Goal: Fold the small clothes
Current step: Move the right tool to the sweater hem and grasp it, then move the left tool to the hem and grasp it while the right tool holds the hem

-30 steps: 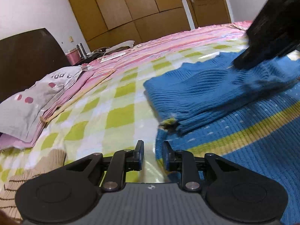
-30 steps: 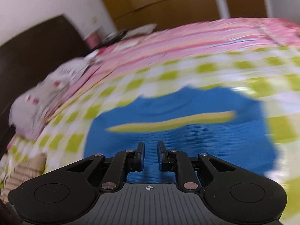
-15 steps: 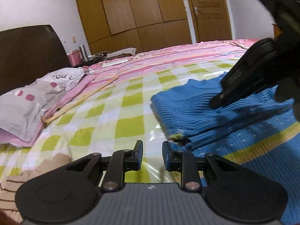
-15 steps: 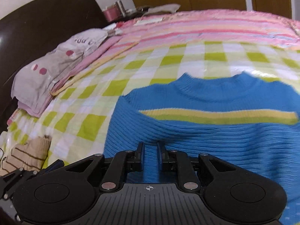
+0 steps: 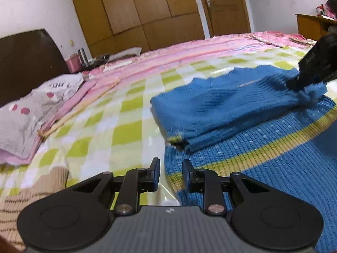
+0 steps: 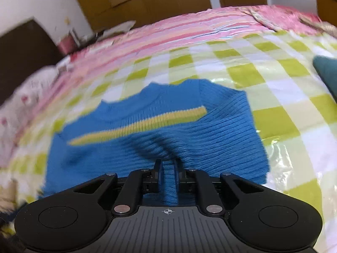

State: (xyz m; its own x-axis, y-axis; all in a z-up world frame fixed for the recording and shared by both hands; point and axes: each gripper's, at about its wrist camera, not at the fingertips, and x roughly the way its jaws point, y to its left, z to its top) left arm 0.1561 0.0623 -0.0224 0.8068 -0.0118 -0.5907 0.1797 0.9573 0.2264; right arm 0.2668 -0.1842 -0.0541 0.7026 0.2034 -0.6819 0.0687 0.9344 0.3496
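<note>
Since half a second back, the right gripper [image 6: 167,166] has dropped from above the blue sweater [image 6: 160,139] down onto its right edge, and its jaws have just been closing, now pinched on a bunched ridge of the blue knit. From the left wrist view that same gripper [image 5: 303,86] shows as a dark block at the far right, with a tuft of sweater gathered under it.

Biggest thing around is the bed [image 5: 118,113], covered in a shiny green-and-white check sheet, with a pink striped blanket [image 5: 189,50] across the far side. The sweater lies flat on the check sheet, yellow stripe [image 6: 139,126] across the chest, one part already folded over the body. Wooden wardrobe doors [image 5: 147,10] fill the back wall and a dark headboard [image 5: 27,61] stands on the left.

A grey pillow [image 5: 31,109] with pink spots sits by the headboard, and a beige knit garment [image 5: 31,191] lies at the near left corner, just beside the left gripper [image 5: 170,172]. That one hovers at the sweater's near left edge, jaws a little apart, nothing between them.
</note>
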